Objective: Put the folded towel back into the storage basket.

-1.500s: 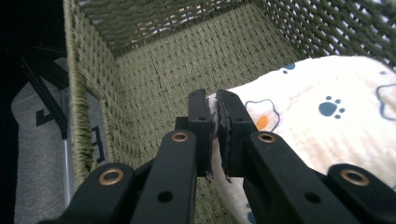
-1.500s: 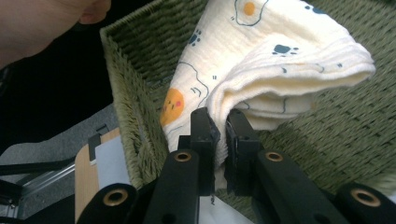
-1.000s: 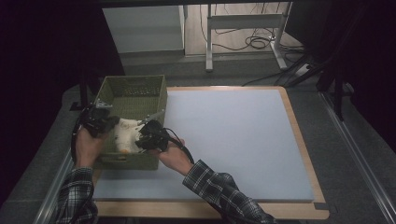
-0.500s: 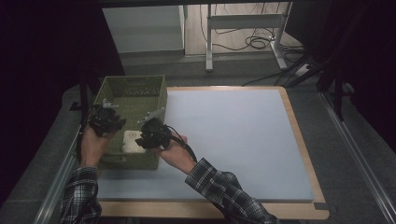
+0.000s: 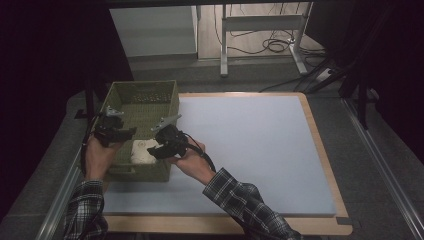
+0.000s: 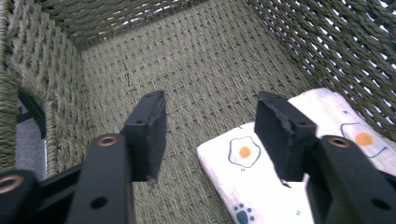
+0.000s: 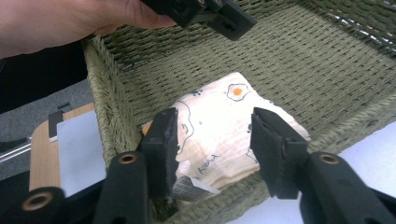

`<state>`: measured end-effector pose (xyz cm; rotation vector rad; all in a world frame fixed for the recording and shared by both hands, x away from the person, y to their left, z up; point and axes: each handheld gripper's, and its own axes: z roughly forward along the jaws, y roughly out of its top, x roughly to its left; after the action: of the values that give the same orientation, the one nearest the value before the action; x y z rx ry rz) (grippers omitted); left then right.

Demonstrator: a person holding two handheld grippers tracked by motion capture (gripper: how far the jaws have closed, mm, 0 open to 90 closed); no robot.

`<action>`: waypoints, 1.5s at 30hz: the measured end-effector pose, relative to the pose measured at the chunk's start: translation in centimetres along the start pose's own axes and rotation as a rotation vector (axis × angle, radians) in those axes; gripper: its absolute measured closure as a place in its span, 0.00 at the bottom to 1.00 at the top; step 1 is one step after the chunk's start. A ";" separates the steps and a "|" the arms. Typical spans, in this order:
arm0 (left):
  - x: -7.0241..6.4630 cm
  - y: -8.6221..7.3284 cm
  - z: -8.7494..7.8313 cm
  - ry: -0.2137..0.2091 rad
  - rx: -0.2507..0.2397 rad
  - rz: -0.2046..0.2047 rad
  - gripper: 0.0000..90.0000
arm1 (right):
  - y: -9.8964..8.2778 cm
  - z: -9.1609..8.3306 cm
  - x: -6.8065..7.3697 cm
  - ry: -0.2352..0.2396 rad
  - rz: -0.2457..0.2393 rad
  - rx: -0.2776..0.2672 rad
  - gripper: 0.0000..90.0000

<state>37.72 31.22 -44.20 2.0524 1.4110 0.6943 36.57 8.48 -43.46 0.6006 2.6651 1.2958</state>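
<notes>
Both tongs, the left gripper [image 5: 121, 134] and the right gripper [image 5: 159, 145], have just been opening and hold nothing; lift them straight up so they don't snag.
Folded white cloth with little egg pictures [image 7: 219, 135] lies flat in the green woven basket [image 5: 165, 100], at 9 o'clock on the table.
</notes>
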 end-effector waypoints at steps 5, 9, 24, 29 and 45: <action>0.2 0.0 0.3 -0.022 0.046 0.024 0.47 | -0.2 -0.7 -0.4 -0.001 0.000 -0.015 0.52; 0.2 0.2 1.0 -0.047 0.112 0.053 0.50 | -0.3 -1.1 -0.7 -0.004 0.003 -0.024 0.50; 0.5 0.4 7.7 -0.102 0.454 0.086 0.62 | -2.0 -4.0 -2.9 -0.041 0.009 -0.064 0.47; 0.8 0.8 9.6 -0.161 0.556 0.044 0.70 | -2.3 -4.9 -3.7 -0.057 0.016 -0.084 0.47; 1.1 2.2 9.2 -0.006 0.455 0.068 0.74 | -3.8 -5.7 -5.5 -0.089 0.050 -0.085 0.47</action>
<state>45.80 30.28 -49.18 2.4525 1.6151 0.4166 38.93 0.01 -43.18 0.7000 2.5256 1.3535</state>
